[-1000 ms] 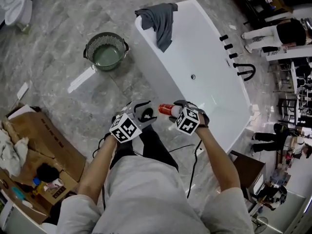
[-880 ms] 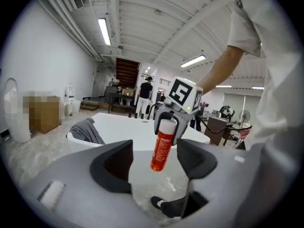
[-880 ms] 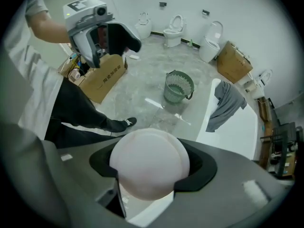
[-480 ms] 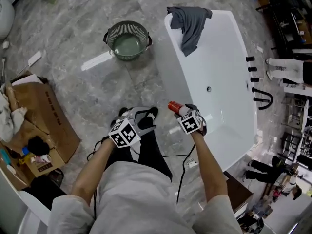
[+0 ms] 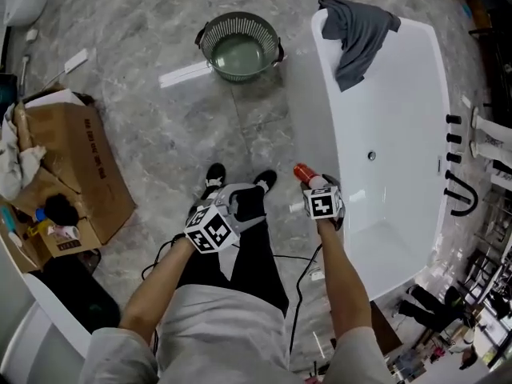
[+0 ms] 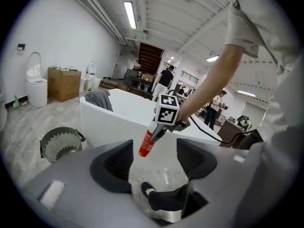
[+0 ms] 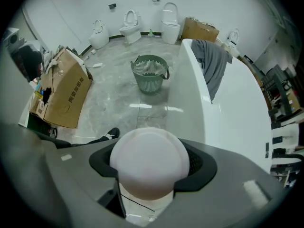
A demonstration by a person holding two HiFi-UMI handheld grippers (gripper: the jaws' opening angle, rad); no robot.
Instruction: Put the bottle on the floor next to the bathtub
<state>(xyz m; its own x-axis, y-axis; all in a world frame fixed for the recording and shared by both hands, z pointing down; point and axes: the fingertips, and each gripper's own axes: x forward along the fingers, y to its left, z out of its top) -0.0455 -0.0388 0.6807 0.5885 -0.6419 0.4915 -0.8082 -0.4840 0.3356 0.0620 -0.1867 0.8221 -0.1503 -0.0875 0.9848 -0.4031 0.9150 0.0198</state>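
Right gripper (image 5: 314,185) is clamped on the white end of the red-and-white bottle (image 5: 303,173). The bottle is held tilted in the air above the grey marble floor (image 5: 160,134), just beside the outer wall of the white bathtub (image 5: 400,126). Left gripper (image 5: 240,202) has its jaws spread with nothing between them. Assessment: a light, rigid, smooth plastic bottle, liable to swivel in an end pinch; a hold across the cylindrical body would set it down upright more surely.
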